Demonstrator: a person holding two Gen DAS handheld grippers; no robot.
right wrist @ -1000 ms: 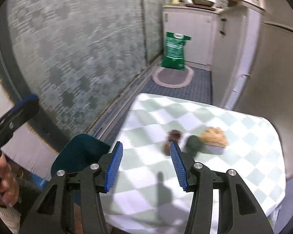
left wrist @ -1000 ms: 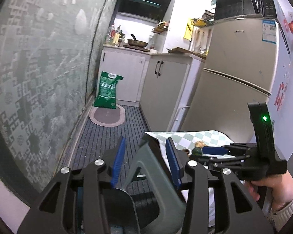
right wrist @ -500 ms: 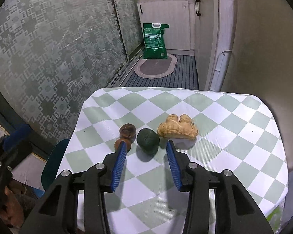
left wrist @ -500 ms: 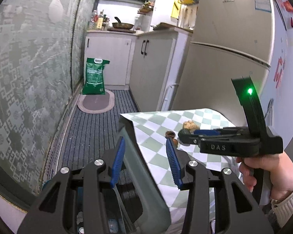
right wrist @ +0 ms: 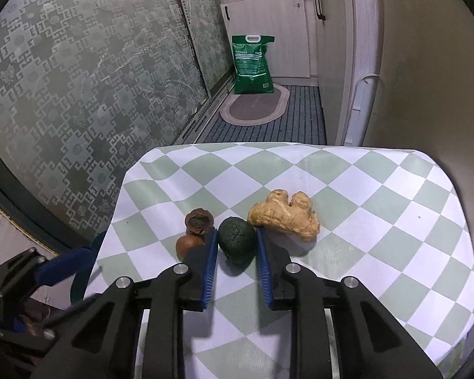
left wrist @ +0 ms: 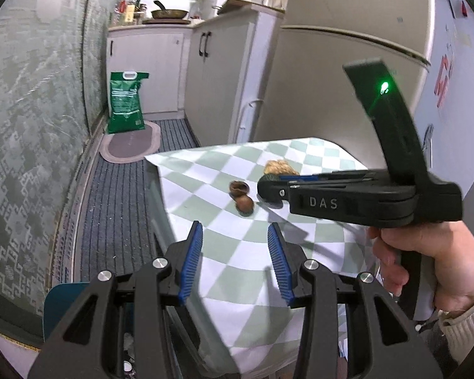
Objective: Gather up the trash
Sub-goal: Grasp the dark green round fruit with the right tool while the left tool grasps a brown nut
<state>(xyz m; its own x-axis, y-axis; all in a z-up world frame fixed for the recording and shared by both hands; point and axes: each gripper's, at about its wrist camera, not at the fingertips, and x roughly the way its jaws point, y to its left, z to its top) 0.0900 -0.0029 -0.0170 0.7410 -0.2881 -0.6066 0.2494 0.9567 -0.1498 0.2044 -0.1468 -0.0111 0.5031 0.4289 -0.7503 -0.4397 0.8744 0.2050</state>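
A dark green lump of trash (right wrist: 237, 240) lies on the checkered tablecloth (right wrist: 379, 221), between a ginger root (right wrist: 284, 216) on its right and two brown shell pieces (right wrist: 197, 232) on its left. My right gripper (right wrist: 237, 246) has its blue fingers on either side of the green lump, close to it; I cannot tell if they press it. The right gripper also shows from the side in the left wrist view (left wrist: 268, 188). My left gripper (left wrist: 235, 249) is open and empty over the table's near left edge. A dark bin (left wrist: 88, 331) sits below it.
A fridge (right wrist: 426, 63) stands right behind the table. White cabinets (left wrist: 205, 63) line the right side of a narrow floor with a grey mat (right wrist: 256, 107) and a green bag (right wrist: 252, 63). A patterned glass wall (right wrist: 79, 79) runs along the left.
My right gripper has moved forward and down over the table and its fingers have narrowed around the green lump. My left gripper has tilted from the bin's lid toward the table edge.
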